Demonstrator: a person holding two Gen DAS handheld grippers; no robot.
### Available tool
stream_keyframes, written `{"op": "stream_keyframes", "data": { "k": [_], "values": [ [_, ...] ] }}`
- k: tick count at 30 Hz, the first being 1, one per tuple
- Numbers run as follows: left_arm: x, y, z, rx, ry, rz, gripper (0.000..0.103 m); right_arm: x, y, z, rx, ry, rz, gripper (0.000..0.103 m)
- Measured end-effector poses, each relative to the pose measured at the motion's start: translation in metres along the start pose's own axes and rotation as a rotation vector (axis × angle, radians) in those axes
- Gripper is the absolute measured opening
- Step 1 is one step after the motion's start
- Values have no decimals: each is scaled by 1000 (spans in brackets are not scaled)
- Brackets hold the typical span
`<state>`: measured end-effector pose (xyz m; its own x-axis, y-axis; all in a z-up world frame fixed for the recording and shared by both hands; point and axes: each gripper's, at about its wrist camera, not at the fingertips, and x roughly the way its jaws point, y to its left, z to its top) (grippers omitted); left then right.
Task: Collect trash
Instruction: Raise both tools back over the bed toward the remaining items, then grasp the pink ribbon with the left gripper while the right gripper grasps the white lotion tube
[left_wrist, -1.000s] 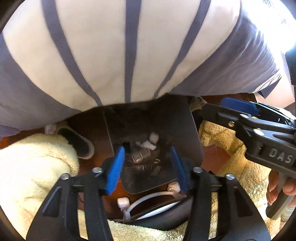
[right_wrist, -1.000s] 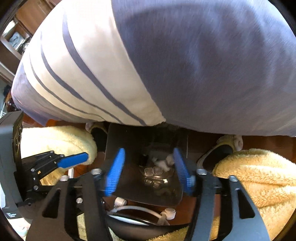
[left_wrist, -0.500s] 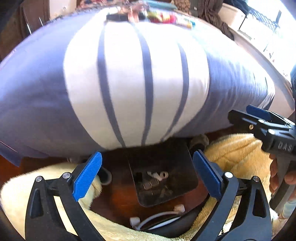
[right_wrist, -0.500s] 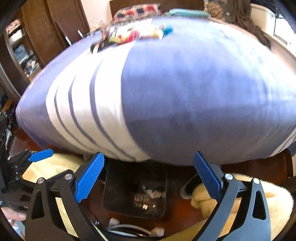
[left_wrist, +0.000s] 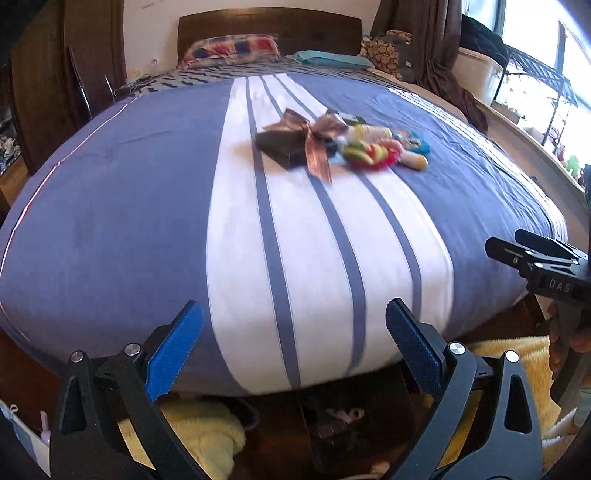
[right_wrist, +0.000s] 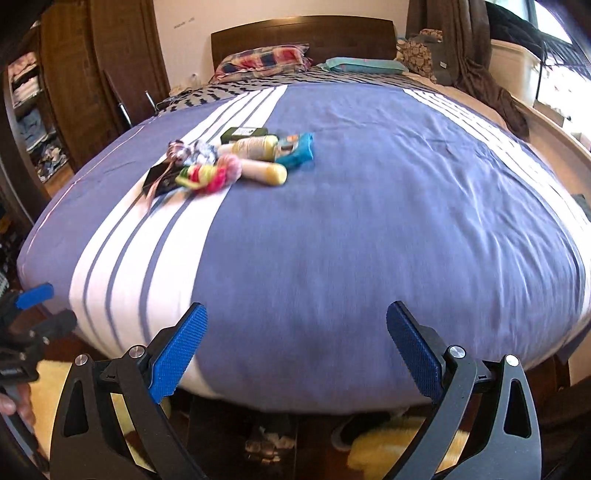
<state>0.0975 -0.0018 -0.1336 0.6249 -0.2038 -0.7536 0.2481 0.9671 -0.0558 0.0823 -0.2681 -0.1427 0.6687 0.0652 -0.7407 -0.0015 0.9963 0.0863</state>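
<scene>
I find my left gripper (left_wrist: 293, 349) with its jaws spread wide and nothing between the blue pads (left_wrist: 173, 350); it hangs over the foot of the bed (left_wrist: 129, 221), angled downward. My right gripper (right_wrist: 295, 349) stands equally wide and equally empty, and from the left wrist view its black body shows at the right edge, gripped by the person's hand (left_wrist: 570, 343). The trash sits in one cluster on the blue-and-white striped bedspread (right_wrist: 369, 221), well apart from both grippers, toward the middle of the bed on the left side. In that cluster I note a dark flat box (left_wrist: 284, 147) tied with a brown ribbon bow (left_wrist: 317, 136), a bundle of green, yellow and pink wrappers (right_wrist: 210, 175), a pale yellow tube (right_wrist: 264, 171), a second yellowish bottle (right_wrist: 255, 146) behind it, a teal packet (right_wrist: 297, 149) and a dark green box (right_wrist: 243, 133); the items touch or overlap one another. On the floor below the bed's foot lies a black bin (left_wrist: 332, 435) holding small white and clear scraps (left_wrist: 340, 415), flanked by a yellow fluffy rug (left_wrist: 192, 432). A plaid pillow (right_wrist: 262, 59) and a teal pillow (right_wrist: 362, 64) rest against the dark wooden headboard (right_wrist: 303, 29). Motion blur softens the nearer bedspread.
</scene>
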Motion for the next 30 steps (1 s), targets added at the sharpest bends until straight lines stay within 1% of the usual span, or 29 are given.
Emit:
{"op": "stream_keyframes", "data": {
  "k": [5,9,10,11,12,13,14,16,19,24,27,29,30],
  "values": [
    [21,2,25,0,-7,-2,94,21,5,23,-34,-21,9,96],
    [41,0,46,-2,-1,-13,92,45,3,44,-50,-12,4,75],
    [47,-1,51,-2,2,-20,88,50,2,47,-53,-9,4,72],
    [49,-1,54,-3,4,-26,83,55,4,52,-63,-9,4,72],
    [55,-2,59,-5,9,-34,80,59,5,56,-75,-12,8,69],
    [60,-3,62,-7,12,-39,75,62,6,60,-82,-13,13,66],
    [64,-4,65,-8,16,-44,71,67,8,65,-88,-9,20,64],
    [71,-6,71,-11,20,-54,68,73,9,72,-99,-2,35,59],
    [77,-7,79,-11,18,-65,66,83,15,84,-134,7,52,58],
    [88,-9,90,-2,30,-84,57,93,26,93,-169,13,67,58],
    [97,-10,96,3,39,-87,46,98,31,97,-173,14,70,58],
    [99,-10,98,2,41,-91,37,100,34,99,-173,11,68,58],
    [100,-10,99,1,41,-92,35,100,35,99,-171,9,66,56]
  ]
}}
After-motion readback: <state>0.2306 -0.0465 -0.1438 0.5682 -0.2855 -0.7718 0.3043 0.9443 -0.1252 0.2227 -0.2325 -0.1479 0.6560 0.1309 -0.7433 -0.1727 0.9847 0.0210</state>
